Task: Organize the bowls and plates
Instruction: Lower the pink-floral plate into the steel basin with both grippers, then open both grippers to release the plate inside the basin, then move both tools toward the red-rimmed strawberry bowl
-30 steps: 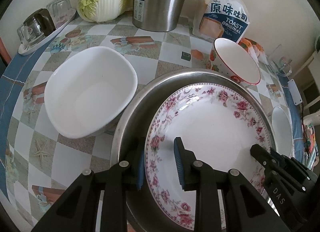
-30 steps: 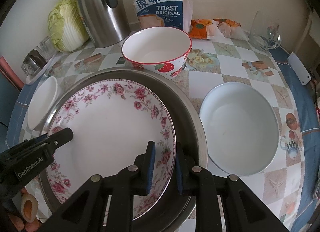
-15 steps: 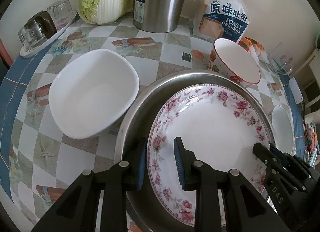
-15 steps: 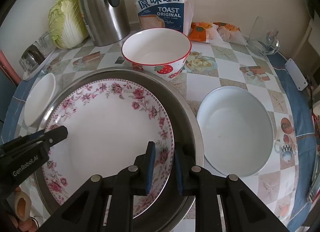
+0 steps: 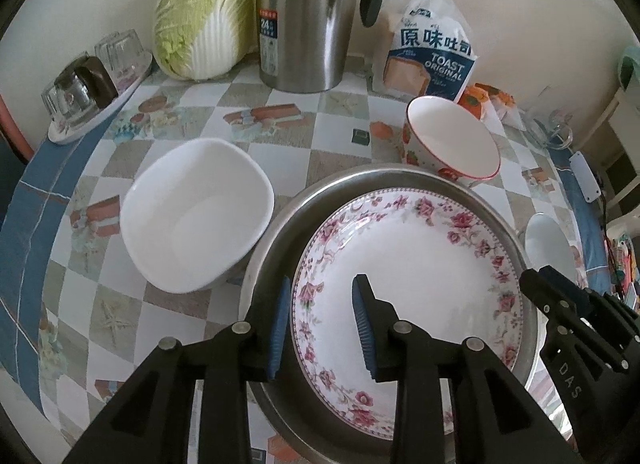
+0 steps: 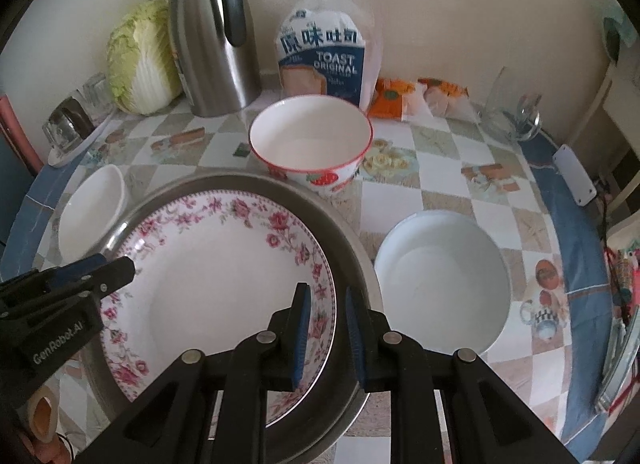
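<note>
In steel basin (image 6: 360, 248): floral plate (image 6: 216, 272); left hand-held gripper (image 5: 320, 320) opening astride its rim, right hand-held gripper (image 6: 324, 338) likewise, contact unclear.

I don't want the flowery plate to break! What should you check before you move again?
1. Floral plate lies flat inside the steel basin: ok.
2. Left gripper jaws are opening, plate rim between them, pads off it: ok.
3. Right gripper straddles the plate rim; whether it is let go: cannot tell.
4. Strawberry bowl clear of the basin's far edge: cannot tell.
5. Square white bowl and round white bowl clear of both grippers: ok.
</note>
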Demonstrator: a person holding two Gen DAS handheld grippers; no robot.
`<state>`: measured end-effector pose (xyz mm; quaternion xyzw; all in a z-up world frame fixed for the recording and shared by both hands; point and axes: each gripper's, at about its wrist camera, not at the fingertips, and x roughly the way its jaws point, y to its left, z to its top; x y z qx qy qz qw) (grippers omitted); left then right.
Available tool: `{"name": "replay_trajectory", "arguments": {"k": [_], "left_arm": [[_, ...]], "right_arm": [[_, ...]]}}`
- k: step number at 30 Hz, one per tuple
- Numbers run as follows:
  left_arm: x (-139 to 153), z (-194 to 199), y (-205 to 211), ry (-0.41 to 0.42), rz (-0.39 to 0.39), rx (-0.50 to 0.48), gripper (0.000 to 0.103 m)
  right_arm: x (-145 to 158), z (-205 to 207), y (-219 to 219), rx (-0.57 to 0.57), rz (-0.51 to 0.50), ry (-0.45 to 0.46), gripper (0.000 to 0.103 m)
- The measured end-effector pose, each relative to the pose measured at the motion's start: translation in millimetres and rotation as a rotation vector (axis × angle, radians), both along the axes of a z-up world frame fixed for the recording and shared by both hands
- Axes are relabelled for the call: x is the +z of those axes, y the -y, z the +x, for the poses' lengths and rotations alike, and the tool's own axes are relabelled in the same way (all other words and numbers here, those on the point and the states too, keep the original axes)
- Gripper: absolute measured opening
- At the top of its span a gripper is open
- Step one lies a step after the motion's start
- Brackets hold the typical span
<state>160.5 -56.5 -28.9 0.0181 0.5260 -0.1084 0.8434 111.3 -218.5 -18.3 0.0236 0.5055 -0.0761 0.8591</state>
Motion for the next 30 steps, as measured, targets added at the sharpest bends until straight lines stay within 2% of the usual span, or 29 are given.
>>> {"name": "replay_trajectory", "arguments": {"k": [2,4,6,11,16,19,21,24,26,30], "left_arm": [[4.0,-1.1,0.1,0.012,0.001,-0.001,0.041],[7.8,-2.1,-0.8,0.021,-0.003,0.005,0.052],[10.9,-2.8,-1.7,0.03,0.004,0.012,0.055],[17.1,-3.1,-6.2,0.058,0.019,0.036,0.063],[20.1,-2.2,-11.2,0.079,0.015,0.059,0.08],[20.4,-1.8,-13.8,0.08,0.003,0.071,0.082],[20.1,-1.5,-14.8,0.077,-0.004,0.074,0.087],[20.4,-1.6,-15.1,0.081,-0.006,0.073,0.088],[20.2,-1.5,-15.6,0.08,-0.01,0.071,0.088],[20.4,-1.7,-18.2,0.089,-0.009,0.079,0.089]], "right_arm": [[4.7,-0.9,-0.7,0.0,-0.006,0.013,0.022],[9.6,-1.5,-0.4,-0.004,-0.01,0.026,0.022],[11.8,-1.8,0.7,-0.01,-0.014,0.032,0.028],[12.1,-1.8,5.1,-0.028,-0.01,0.035,0.057],[12.4,-2.8,4.1,-0.02,-0.008,0.048,0.068],[11.9,-2.8,4.4,-0.021,-0.009,0.052,0.075],[11.0,-2.8,4.6,-0.02,-0.009,0.051,0.076],[10.1,-3.3,5.6,-0.018,-0.004,0.052,0.076],[9.7,-3.6,6.5,-0.021,-0.002,0.053,0.091],[10.0,-4.9,6.2,-0.014,0.004,0.063,0.099]]}}
